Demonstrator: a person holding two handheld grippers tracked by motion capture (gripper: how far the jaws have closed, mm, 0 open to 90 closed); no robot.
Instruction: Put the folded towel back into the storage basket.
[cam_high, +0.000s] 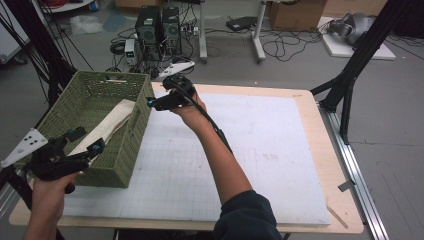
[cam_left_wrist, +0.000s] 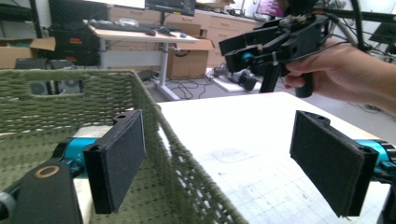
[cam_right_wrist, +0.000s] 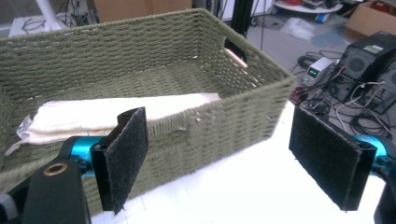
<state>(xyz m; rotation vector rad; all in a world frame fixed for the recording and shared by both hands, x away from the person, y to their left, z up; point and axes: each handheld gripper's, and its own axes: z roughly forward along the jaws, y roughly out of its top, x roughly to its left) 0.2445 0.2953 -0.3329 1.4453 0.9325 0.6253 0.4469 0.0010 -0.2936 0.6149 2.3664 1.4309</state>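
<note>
A green woven basket (cam_high: 95, 100) stands on the table's left side with a folded cream cloth (cam_high: 107, 125) lying inside it. My left gripper (cam_high: 89, 140) is at the basket's near corner, open, and its jaws straddle the basket's right wall (cam_left_wrist: 187, 177) with nothing gripped. My right gripper (cam_high: 151, 103) hovers just outside the basket's right rim, open and empty. In the right gripper view the basket (cam_right_wrist: 233, 107) and the cloth (cam_right_wrist: 116, 112) lie just beyond the spread jaws. The right gripper (cam_left_wrist: 275, 44) and the hand holding it appear in the left gripper view.
A white gridded mat (cam_high: 260, 150) covers the wooden table to the right of the basket. Black stand legs (cam_high: 350, 75) rise at the table's right edge. Computer towers (cam_high: 157, 25) and cables sit on the floor behind.
</note>
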